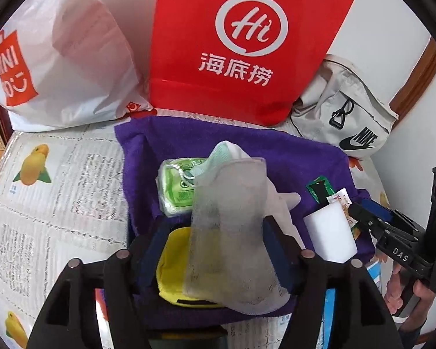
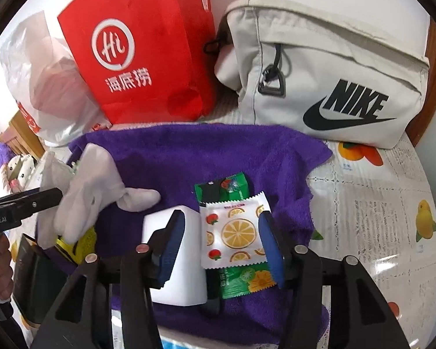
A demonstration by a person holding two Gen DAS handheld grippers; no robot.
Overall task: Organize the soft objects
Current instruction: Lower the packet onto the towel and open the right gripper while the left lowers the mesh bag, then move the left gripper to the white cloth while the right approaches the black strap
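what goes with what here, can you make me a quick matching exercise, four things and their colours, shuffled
Things:
1. towel
2. Nike bag
3. Haidilao bag
4. small pouch

Colours:
A. yellow
B. red
C. purple
D. light grey

Pairs: 1-C, 2-D, 3-B, 4-A
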